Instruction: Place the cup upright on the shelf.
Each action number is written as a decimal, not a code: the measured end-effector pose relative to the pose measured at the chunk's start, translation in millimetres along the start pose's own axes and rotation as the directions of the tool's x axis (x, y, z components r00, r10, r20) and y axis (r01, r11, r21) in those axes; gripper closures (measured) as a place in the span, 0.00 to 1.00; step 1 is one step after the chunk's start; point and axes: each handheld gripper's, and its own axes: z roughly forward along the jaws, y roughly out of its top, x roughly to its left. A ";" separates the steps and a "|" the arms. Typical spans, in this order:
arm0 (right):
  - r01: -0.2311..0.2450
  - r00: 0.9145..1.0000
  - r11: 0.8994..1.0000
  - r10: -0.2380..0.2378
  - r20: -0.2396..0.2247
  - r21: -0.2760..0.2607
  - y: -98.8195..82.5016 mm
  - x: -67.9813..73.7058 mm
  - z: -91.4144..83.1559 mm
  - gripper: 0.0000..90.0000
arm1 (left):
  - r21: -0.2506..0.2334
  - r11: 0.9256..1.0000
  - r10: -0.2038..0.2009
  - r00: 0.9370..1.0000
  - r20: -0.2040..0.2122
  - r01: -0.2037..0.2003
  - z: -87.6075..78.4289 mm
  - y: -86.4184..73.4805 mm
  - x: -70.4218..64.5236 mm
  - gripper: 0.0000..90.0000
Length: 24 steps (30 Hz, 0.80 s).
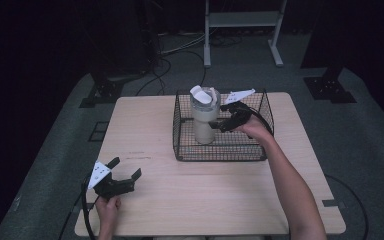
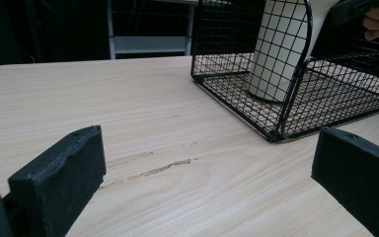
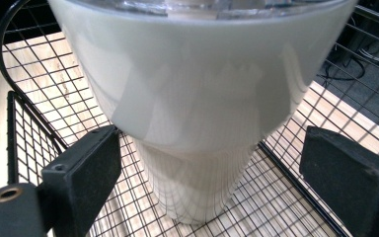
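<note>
Left tongs (image 1: 126,174): lower left of the high view, jaws spread wide, nothing between them, parked over the light wood-grain table (image 1: 145,130). Leave them there, no role in this grab.

Tall cream-white tapered tumbler with clear lid (image 1: 204,116): upper centre of the high view, standing upright inside the black wire-mesh basket (image 1: 220,152), toward its left half.

Right tongs (image 1: 223,118): just right of the tumbler, inside the basket, jaws released. In the right gripper view the jaws sit either side of the tumbler (image 3: 197,113) body, not touching it yet.

Step in hand, my read: grasp the tumbler.
- Push in a bit more so the pads straddle the body squarely, below the wide top.
- The wall tapers and looks slick, so close level and firmly or it could slide.
- Lift straight up to clear the basket rim before moving sideways.

Count: 2 tongs, 1 tumbler, 1 basket, 1 table.
</note>
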 end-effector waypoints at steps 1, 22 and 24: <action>0.002 1.000 1.000 -0.002 0.001 0.000 0.1 -0.2 -1.6 0.09 | 0.000 1.000 0.001 1.000 0.000 -0.001 0.0 0.0 0.0 0.00; 0.015 0.998 1.000 -0.015 0.054 -0.001 5.1 7.5 -41.7 0.09 | -0.001 1.000 0.006 1.000 0.002 -0.006 -0.1 -0.2 -1.3 0.00; 0.021 0.998 1.000 -0.021 0.058 -0.004 5.8 8.2 -45.7 0.09 | 0.000 1.000 0.007 1.000 0.002 -0.007 -0.1 -0.1 -1.4 0.00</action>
